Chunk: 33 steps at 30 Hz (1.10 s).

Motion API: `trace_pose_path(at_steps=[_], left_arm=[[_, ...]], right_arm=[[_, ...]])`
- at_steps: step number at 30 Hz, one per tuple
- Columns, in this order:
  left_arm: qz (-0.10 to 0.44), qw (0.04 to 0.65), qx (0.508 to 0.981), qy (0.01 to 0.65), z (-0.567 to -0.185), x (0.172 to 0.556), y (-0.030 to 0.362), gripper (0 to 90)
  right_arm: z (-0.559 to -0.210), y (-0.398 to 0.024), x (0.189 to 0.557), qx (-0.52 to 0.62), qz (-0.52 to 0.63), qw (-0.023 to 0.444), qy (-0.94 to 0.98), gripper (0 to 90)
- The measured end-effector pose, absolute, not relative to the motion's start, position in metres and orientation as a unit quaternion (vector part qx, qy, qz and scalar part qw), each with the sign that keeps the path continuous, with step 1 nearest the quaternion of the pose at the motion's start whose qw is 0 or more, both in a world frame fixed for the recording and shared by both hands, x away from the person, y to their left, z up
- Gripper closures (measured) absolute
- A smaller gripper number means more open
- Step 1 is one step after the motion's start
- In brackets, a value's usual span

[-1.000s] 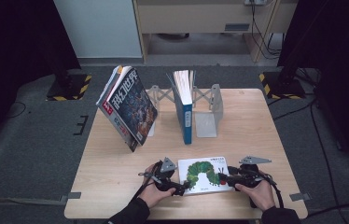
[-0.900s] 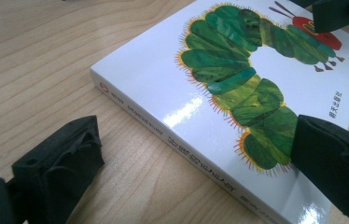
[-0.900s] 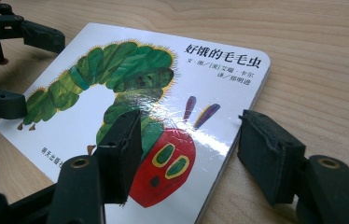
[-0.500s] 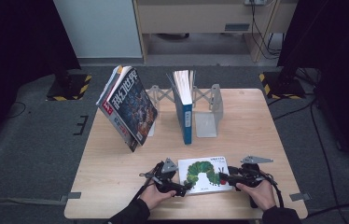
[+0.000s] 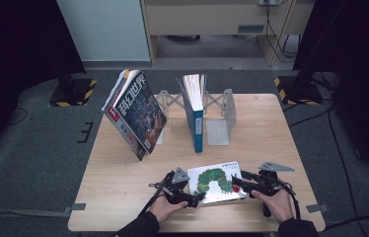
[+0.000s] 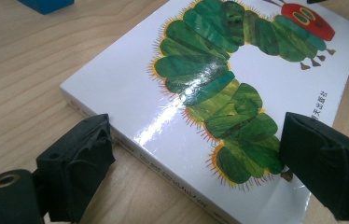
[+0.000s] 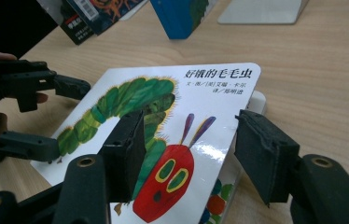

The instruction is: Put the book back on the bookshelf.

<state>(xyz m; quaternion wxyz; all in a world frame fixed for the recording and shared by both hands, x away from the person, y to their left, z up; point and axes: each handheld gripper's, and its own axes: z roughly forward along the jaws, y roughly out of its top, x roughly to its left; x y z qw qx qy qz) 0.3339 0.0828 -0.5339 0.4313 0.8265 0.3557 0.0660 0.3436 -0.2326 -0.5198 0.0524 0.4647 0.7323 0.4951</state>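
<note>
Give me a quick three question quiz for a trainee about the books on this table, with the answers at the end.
1. True or false: the caterpillar picture book is standing upright.
2. What stands between the metal bookends? A: a blue book. B: a red mug. C: a stack of plates.
3. Fill in: in the high view, the magazine leans to the ___ of the blue book.

Key:
1. False. It lies flat on the table, cover up, near the front edge.
2. A.
3. Left.
</note>
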Motion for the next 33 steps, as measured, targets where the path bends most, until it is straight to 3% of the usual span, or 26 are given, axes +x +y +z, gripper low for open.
trace_pose_path(at_steps=[33], left_arm=[[0.036,0.455,0.806,0.376,-0.536,0.338,0.087,4.4]], right_arm=[[-0.504,-0.229,0.339,0.455,0.576,0.058,0.677,44.6]])
